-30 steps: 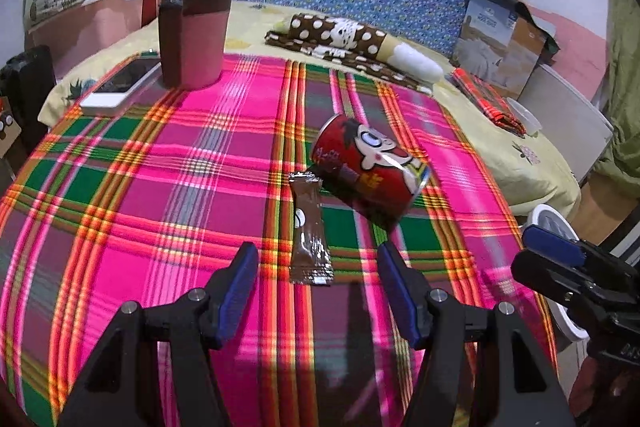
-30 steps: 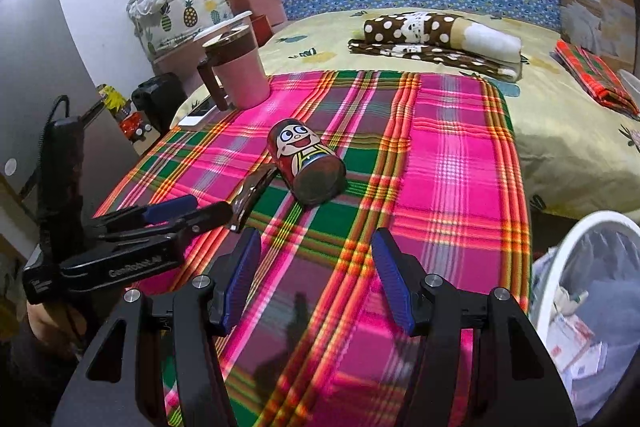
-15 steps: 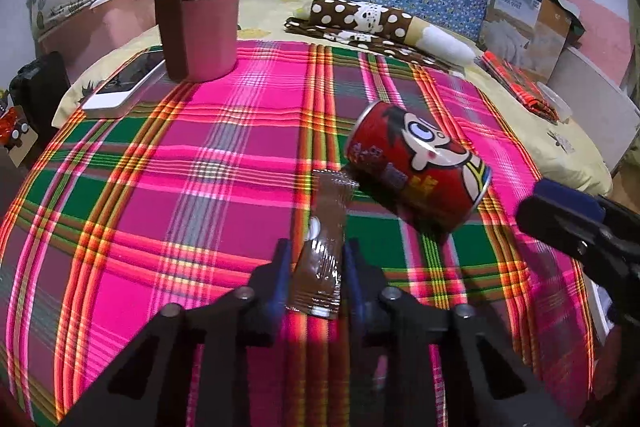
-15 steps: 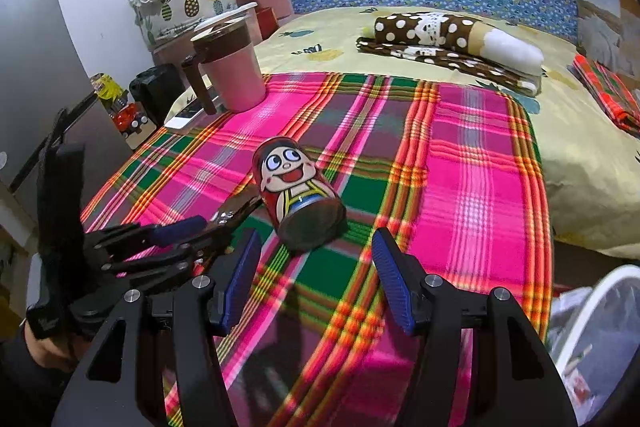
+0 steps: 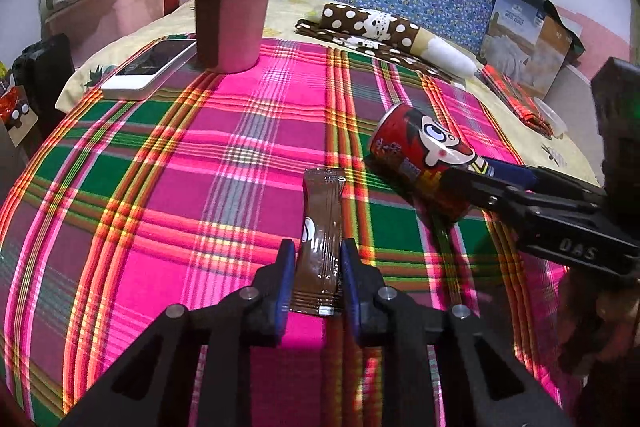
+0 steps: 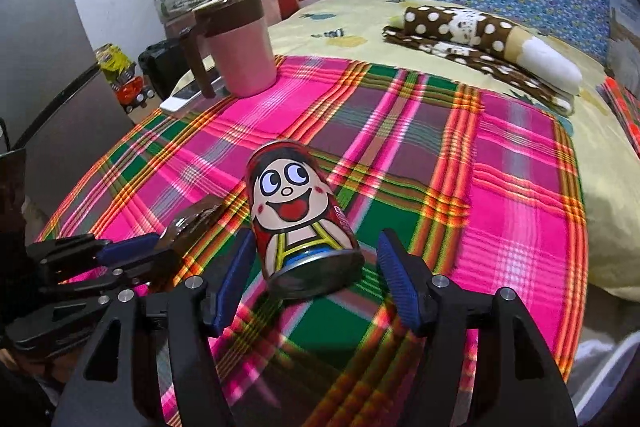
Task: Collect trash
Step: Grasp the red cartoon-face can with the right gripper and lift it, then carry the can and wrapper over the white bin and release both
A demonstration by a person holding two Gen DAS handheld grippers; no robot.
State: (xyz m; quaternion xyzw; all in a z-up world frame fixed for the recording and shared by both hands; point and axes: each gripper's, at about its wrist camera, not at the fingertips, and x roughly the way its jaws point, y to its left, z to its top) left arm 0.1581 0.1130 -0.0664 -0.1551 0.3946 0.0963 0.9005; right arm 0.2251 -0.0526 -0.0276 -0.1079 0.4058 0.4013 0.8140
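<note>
A brown sachet wrapper (image 5: pixel 322 211) lies flat on the plaid cloth, and my left gripper (image 5: pixel 317 251) is shut on its near end. From the right wrist view the same sachet (image 6: pixel 192 223) sticks out of the left gripper (image 6: pixel 132 251) at the lower left. Just right of the sachet, a red cartoon-face can (image 5: pixel 420 163) rests on its side. My right gripper (image 6: pixel 314 243) straddles the near end of the can (image 6: pixel 296 203). Its jaws are opening, with gaps between both blue pads and the can.
A pink mug with a brown lid (image 5: pixel 232 19) and a white phone (image 5: pixel 150 67) stand at the far left of the plaid cloth (image 5: pixel 160 187). A polka-dot roll (image 5: pixel 372 25) and a box (image 5: pixel 524 35) lie behind. A white bin's rim (image 6: pixel 608 367) shows at the lower right.
My left gripper moved forward and closed on the sachet's near end. My right gripper advanced toward the can until its fingers straddle the can's end.
</note>
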